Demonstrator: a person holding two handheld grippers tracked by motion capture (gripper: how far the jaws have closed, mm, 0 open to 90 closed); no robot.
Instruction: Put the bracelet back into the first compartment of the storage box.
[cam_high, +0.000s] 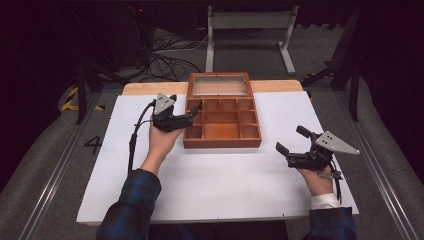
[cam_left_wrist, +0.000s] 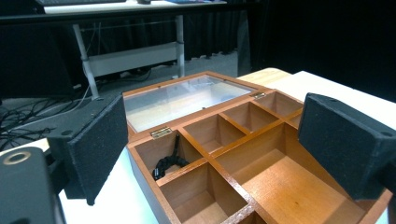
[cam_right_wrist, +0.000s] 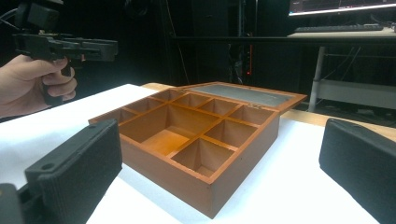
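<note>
Nearest the person, the right gripper (cam_high: 292, 152) rests low over the white table cover (cam_high: 215, 175), well to the right of the work, jaws spread and empty. Farther in, the wooden compartment box (cam_high: 222, 125) sits at the middle of the table, its glazed lid (cam_high: 220, 85) folded back flat on the far side. The left gripper (cam_high: 192, 112) hovers at the box's left edge, jaws spread with nothing between them. A small black object (cam_left_wrist: 169, 161) lies in the far-left compartment, just below the hinge (cam_left_wrist: 161, 133). Risk, as judged: the compartment is narrow, so spread jaws lowered into it could catch the dividers, shift the box, or nip the item off-centre and drop it.
</note>
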